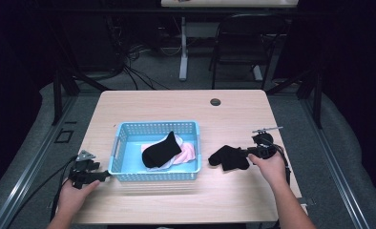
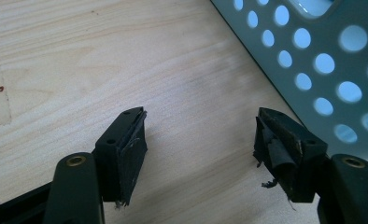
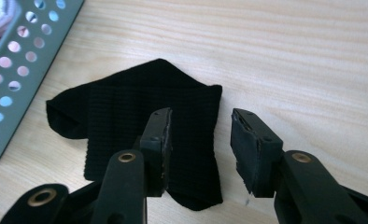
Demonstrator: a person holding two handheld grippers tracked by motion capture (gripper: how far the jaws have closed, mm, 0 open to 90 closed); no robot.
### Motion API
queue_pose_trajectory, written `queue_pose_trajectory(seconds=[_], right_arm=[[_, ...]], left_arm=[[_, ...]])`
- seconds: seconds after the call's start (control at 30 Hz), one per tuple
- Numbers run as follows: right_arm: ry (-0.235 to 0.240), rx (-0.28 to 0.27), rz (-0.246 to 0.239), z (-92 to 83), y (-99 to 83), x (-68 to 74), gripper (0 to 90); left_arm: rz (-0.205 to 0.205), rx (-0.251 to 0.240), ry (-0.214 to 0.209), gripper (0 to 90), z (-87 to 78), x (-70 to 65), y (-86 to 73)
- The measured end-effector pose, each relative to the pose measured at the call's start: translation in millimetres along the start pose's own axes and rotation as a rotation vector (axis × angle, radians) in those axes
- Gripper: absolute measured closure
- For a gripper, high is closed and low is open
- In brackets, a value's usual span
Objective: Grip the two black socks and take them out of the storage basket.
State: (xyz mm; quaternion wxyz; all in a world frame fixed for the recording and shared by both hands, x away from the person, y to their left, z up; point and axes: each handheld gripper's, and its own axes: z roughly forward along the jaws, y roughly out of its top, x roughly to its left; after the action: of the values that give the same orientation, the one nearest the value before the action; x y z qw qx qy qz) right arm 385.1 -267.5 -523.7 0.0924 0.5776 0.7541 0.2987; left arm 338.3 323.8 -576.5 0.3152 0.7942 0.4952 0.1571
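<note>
With the black sock [image 3: 140, 126] laid flat on the table [image 1: 234, 200] just right of the blue basket [image 1: 155, 128] and both the right gripper [image 3: 201, 140] and left gripper [image 2: 201, 140] spread wide — nothing pinched — the loose sock could be dragged askew if snagged by a jaw.

A light wooden table [image 1: 143, 107] has a round dark grommet hole [image 1: 215, 101] near its far edge, right of the middle. Beyond the far edge, on the grey floor, stand a black chair [image 1: 245, 45] and a white table leg [image 1: 183, 47], with a tangle of dark cables [image 1: 136, 59] to their left.
</note>
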Motion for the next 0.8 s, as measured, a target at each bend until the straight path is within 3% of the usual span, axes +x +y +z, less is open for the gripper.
queue_pose_trajectory(seconds=[0.6,0.8], right_arm=[[0.022,-0.021,-0.090,-16.6,26.9,30.7,59.5],[0.046,-0.030,-0.154,-21.0,43.5,54.5,59.0]], left_arm=[[0.000,-0.007,0.000,33.8,-0.5,-0.2,0.6],[0.000,-0.009,-0.001,33.8,-0.9,-0.4,0.6]])
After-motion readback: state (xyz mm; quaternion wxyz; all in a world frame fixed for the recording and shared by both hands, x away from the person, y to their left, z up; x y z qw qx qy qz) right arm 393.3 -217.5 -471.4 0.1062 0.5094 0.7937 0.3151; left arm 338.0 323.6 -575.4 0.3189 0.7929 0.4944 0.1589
